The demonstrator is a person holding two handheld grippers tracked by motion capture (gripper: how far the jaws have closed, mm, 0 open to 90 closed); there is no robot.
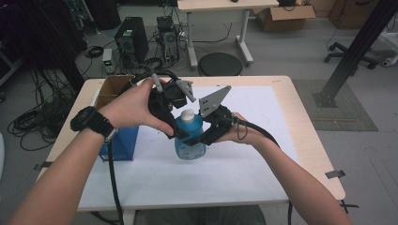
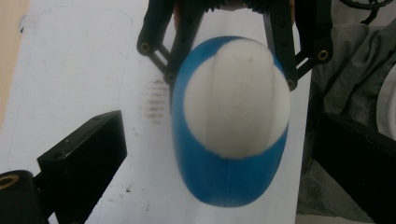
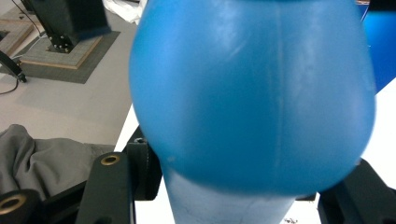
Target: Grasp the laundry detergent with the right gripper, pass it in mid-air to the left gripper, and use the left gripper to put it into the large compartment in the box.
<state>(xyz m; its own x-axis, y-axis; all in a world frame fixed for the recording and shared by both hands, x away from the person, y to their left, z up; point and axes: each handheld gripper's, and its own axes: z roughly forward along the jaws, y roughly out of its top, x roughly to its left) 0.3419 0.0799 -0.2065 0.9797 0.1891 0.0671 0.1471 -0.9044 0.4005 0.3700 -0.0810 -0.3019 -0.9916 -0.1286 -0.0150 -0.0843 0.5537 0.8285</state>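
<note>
**Cap straight under my left tool, bottle pinned by my right**

I am holding the right tool (image 1: 199,139) pinched on the belly of the blue bottle (image 1: 190,136), its jaws pressing either side of the body, as the right gripper view shows with the blue wall bulging between them. I am hovering the left tool (image 1: 180,133) above the bottle, jaws spread wide; in the left gripper view they are standing well apart at either side, touching nothing, and the white cap (image 2: 236,97) is sitting between them, a little farther along my line of sight.

I am reading the bottle as upright, or nearly so, its long axis running up toward the left tool, so the cap is lying directly ahead of that tool along its own pointing direction. My left is the nearer one to the cap; the right is lower, on the body.

The bottle is standing over the white sheet (image 1: 253,159) on the table (image 1: 305,140). A blue box (image 1: 118,143) is sitting just beside my left wrist.
</note>
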